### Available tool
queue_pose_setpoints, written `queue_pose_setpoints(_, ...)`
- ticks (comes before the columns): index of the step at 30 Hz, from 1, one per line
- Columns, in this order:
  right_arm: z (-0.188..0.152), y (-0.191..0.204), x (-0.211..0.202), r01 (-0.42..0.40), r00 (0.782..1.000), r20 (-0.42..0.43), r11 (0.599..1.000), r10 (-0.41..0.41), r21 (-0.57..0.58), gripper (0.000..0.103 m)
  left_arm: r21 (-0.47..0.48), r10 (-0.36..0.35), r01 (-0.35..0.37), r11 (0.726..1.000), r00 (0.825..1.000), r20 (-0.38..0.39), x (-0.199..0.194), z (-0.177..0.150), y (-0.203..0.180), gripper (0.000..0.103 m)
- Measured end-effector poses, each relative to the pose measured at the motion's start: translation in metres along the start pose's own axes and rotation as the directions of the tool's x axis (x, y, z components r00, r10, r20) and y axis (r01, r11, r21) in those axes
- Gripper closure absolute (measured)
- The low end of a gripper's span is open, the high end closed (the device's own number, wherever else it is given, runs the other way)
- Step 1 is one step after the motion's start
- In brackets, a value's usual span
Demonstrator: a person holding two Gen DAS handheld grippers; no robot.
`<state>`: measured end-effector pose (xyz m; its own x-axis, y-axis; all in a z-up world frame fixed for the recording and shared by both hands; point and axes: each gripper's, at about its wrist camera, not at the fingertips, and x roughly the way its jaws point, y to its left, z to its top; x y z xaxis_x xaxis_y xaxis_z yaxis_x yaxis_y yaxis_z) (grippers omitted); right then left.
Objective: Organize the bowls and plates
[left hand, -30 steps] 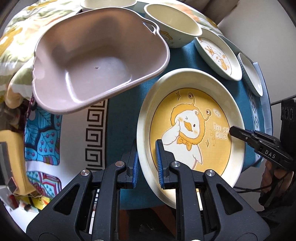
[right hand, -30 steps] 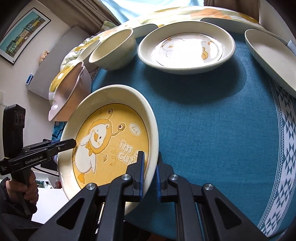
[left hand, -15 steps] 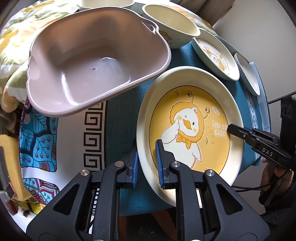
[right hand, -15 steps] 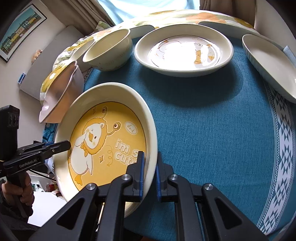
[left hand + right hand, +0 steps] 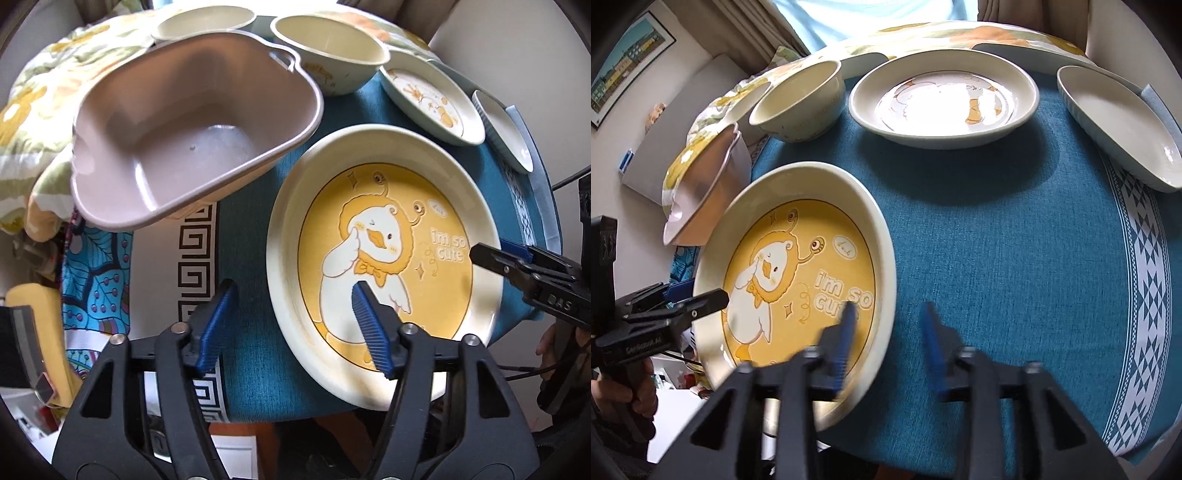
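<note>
Yellow-centred and cream-rimmed, the duck plate lies on the teal tablecloth at the table's near-left edge — just beside a tilted pink plastic basin. Both grippers stand spread wide, each straddling the plate's rim and holding nothing: the left gripper at one side, the right gripper at the other. Behind sit a cream bowl and a second duck plate.

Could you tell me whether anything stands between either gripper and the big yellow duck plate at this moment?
Nothing visible does. The left gripper is open with its fingers straddling the near rim of the duck plate, and the right gripper is open astride the opposite rim. The plate rests on the blue tablecloth.
</note>
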<state>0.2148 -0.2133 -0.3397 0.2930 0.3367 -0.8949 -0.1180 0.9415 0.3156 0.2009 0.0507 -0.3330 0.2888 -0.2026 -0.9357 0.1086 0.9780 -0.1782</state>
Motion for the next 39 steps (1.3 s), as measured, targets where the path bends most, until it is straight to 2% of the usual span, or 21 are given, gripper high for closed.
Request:
queue_pose_setpoints(2,-0.001,0.000,-0.006,0.000,1.000,0.015,1.000,0.000,0.003,0.036,0.004,0.008,-0.008,1.000,1.000,0.004,-0.004,-0.002,-0.003,0.041)
queue_pose_setpoints(7,-0.007,0.001,-0.039,0.018,0.998,0.065,1.000,-0.018,-0.005,0.036,0.027,0.014,-0.015,1.000,0.999,0.029,-0.029,-0.011,-0.017,0.041)
queue_pose_setpoints(11,-0.013,-0.005,-0.079,0.009,0.992,0.129,1.000,-0.008,-0.009,0.036,0.052,0.010,-0.016,0.999,0.995,0.101,-0.070,-0.011,-0.041,0.041)
queue_pose_setpoints(13,-0.016,-0.010,-0.102,0.014,0.984,0.176,0.999,-0.008,-0.031,0.030,0.058,0.005,-0.015,0.998,0.988,0.156,-0.092,-0.008,-0.060,0.041)
queue_pose_setpoints(15,-0.017,-0.019,-0.126,0.012,0.975,0.222,0.999,-0.001,-0.052,0.006,0.059,0.001,-0.014,0.998,0.976,0.218,-0.113,-0.006,-0.081,0.037)
queue_pose_setpoints(17,-0.018,-0.032,-0.150,0.011,0.966,0.260,0.998,0.005,-0.059,0.005,0.053,-0.009,-0.007,0.999,0.954,0.301,-0.135,-0.001,-0.104,0.011)
queue_pose_setpoints(18,-0.017,-0.038,-0.161,0.011,0.960,0.281,0.998,0.005,-0.057,0.005,0.054,-0.017,-0.002,0.999,0.940,0.341,-0.145,0.001,-0.114,0.005)
queue_pose_setpoints(19,-0.018,-0.044,-0.172,0.011,0.952,0.306,0.998,0.007,-0.056,0.005,0.059,-0.030,0.009,0.998,0.924,0.381,-0.153,0.005,-0.126,0.000)
queue_pose_setpoints(20,-0.018,-0.053,-0.185,0.012,0.942,0.337,0.999,0.007,-0.053,0.005,0.073,-0.052,0.024,0.997,0.910,0.412,-0.159,0.010,-0.137,0.000)
queue_pose_setpoints(22,-0.017,-0.070,-0.205,0.023,0.926,0.377,0.999,-0.006,-0.042,0.005,0.105,-0.081,0.039,0.994,0.900,0.428,-0.165,0.027,-0.161,0.000)
queue_pose_setpoints(28,-0.009,-0.125,-0.240,0.059,0.888,0.454,0.997,-0.072,0.043,0.005,0.240,-0.150,0.057,0.969,0.911,0.385,-0.158,0.080,-0.233,0.000)
queue_pose_setpoints(32,0.005,-0.155,-0.248,0.071,0.895,0.431,0.991,-0.116,0.117,0.005,0.335,-0.203,0.088,0.938,0.923,0.326,-0.149,0.120,-0.274,0.000)
queue_pose_setpoints(34,0.011,-0.169,-0.249,0.055,0.895,0.431,0.987,-0.117,0.154,0.005,0.383,-0.205,0.081,0.920,0.933,0.296,-0.137,0.140,-0.290,0.000)
queue_pose_setpoints(37,0.021,-0.185,-0.246,0.043,0.889,0.434,0.972,-0.143,0.232,0.005,0.435,-0.161,0.041,0.899,0.957,0.241,-0.106,0.173,-0.311,0.000)
queue_pose_setpoints(39,0.029,-0.193,-0.239,0.017,0.900,0.417,0.964,-0.130,0.264,0.005,0.458,-0.139,0.034,0.888,0.970,0.198,-0.081,0.197,-0.318,0.000)
